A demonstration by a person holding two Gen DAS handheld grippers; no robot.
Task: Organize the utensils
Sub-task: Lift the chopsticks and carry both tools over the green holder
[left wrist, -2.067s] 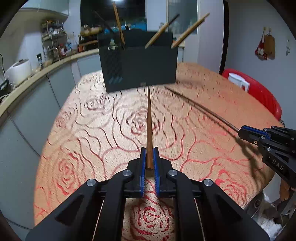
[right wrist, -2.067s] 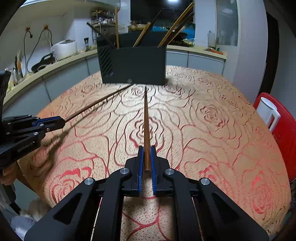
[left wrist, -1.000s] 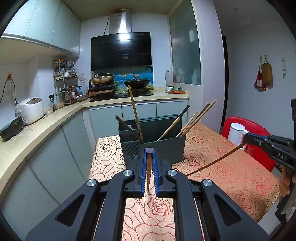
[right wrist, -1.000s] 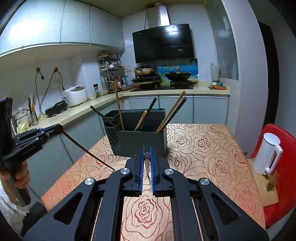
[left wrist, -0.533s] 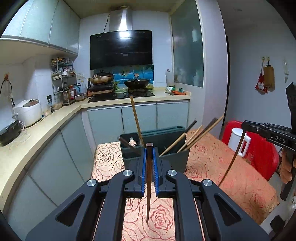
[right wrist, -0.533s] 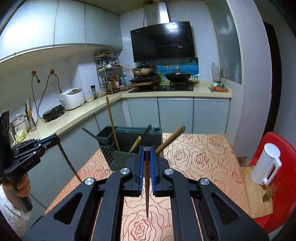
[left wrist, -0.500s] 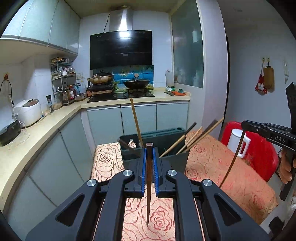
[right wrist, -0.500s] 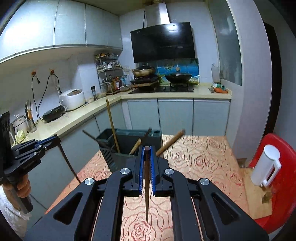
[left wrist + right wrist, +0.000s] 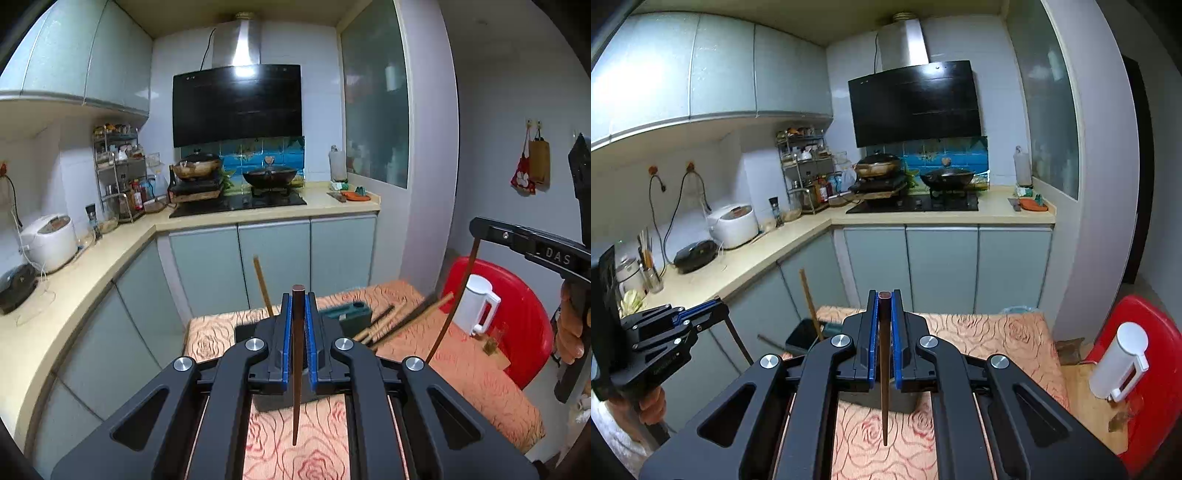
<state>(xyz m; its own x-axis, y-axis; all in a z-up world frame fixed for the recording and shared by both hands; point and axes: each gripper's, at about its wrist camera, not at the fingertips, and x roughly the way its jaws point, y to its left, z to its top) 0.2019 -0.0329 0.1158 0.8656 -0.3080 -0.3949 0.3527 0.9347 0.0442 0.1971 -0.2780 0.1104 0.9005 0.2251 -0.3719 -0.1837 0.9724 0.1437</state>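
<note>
- Left gripper (image 9: pixel 298 332) is clamped on a dark chopstick (image 9: pixel 296 387) that hangs tip-down.
- Right gripper (image 9: pixel 885 332) grips its own chopstick (image 9: pixel 884 391) likewise.
- Beyond them, the black holder (image 9: pixel 354 314) stands on the rose-patterned table (image 9: pixel 461 373), sticks leaning inside.

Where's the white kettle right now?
The white kettle sits on the red chair, right of the table in both wrist views.
</note>
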